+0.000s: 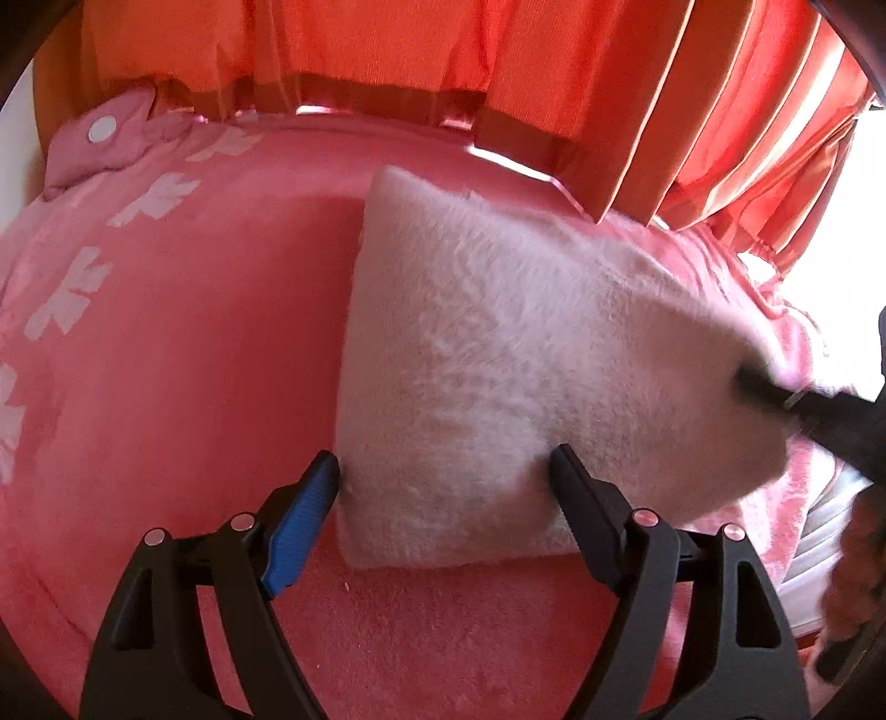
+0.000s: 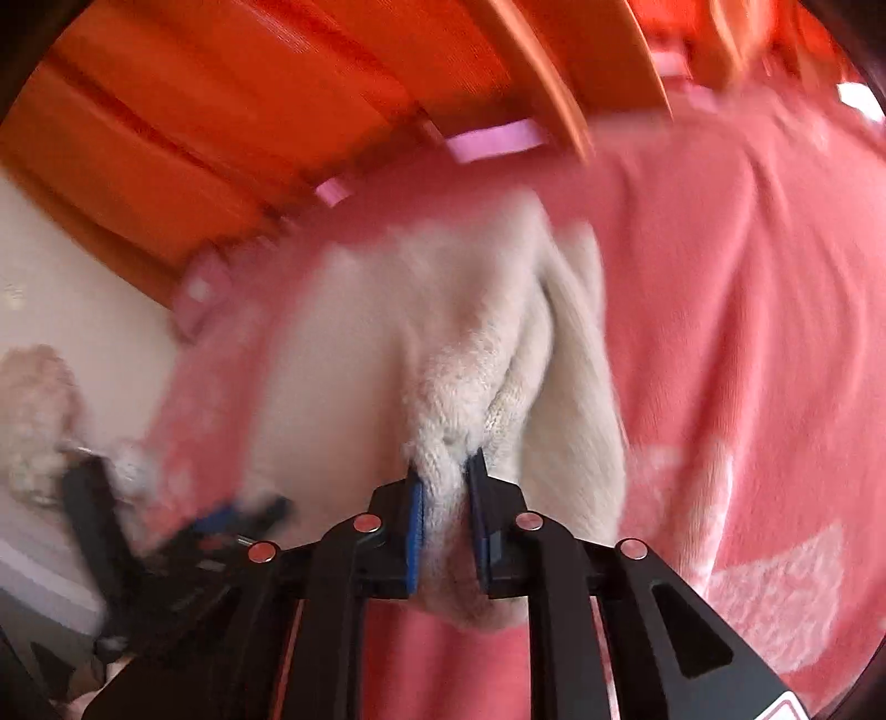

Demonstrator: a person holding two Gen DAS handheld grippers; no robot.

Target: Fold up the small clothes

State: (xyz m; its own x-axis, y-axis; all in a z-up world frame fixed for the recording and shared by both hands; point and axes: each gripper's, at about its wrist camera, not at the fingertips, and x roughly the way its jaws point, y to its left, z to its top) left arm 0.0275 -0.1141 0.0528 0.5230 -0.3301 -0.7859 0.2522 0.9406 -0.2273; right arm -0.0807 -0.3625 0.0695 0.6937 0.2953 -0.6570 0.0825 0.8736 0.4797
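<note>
Fluffy white fleece garment (image 1: 498,360) lies on the pink terry blanket (image 1: 183,343). Right tool (image 2: 446,487) pinches its bunched edge; left tool (image 1: 446,471) gapes wide, straddling its near corner.

A fluffy white garment (image 1: 498,354) lies folded on pink bedding, one bunched corner lifted.

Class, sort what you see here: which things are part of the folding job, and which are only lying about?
Part of the job:
white fluffy garment
right gripper, clamped on a bunched edge of it
left gripper, open astride its near corner

Only lying about:
pink blanket underneath
orange curtain
pink spotted cloth
</note>
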